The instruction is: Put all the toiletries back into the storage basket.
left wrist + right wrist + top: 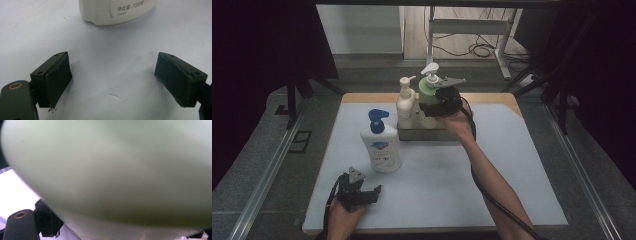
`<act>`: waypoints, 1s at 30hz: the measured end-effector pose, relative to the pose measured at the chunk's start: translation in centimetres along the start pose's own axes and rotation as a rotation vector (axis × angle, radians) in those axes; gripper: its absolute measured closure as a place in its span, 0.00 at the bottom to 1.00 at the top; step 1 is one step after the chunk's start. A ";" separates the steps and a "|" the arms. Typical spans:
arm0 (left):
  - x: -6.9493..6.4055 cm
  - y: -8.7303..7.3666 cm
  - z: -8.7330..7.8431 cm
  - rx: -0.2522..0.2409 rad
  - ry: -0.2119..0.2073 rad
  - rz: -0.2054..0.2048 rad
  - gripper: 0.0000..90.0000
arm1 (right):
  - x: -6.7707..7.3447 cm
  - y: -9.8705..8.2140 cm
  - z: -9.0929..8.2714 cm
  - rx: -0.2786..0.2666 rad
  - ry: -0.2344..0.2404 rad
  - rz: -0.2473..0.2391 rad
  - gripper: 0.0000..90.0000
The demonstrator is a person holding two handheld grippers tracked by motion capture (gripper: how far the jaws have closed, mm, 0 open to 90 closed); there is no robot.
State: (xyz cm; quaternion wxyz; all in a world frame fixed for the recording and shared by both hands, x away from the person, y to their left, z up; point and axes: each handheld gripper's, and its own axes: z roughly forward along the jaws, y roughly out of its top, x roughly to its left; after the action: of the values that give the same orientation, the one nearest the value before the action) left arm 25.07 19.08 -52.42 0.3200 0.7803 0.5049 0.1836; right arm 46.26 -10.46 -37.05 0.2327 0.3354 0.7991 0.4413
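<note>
Green pump bottle (pixel 120 175) between right tongs (pixel 438 102), upright.

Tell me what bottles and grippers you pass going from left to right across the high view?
left gripper → white bottle with the blue pump → cream bottle → green bottle → right gripper, up against the green bottle.

Pale green plastic pump bottle (pixel 428 92) with white pump head, cream plastic pump bottle (pixel 405 106), white plastic bottle (pixel 381 148) with blue pump and blue label, white table mat (pixel 447 175), black jaws.
</note>
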 end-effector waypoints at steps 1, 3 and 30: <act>0.0 0.0 0.0 0.000 0.000 0.000 0.14 | 0.0 0.0 0.1 0.003 -0.004 -0.002 0.14; 0.0 0.0 0.0 0.000 0.000 0.000 0.14 | -0.1 -0.1 0.3 0.007 -0.003 0.003 0.14; 0.0 0.0 0.0 0.001 -0.001 0.001 0.14 | -0.3 -2.5 3.2 0.095 0.014 0.030 0.14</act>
State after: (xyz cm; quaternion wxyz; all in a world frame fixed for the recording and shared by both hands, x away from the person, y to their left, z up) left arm 25.08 19.10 -52.42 0.3198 0.7808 0.5044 0.1835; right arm 47.75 -9.93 -40.78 0.2041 0.3549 0.8157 0.4087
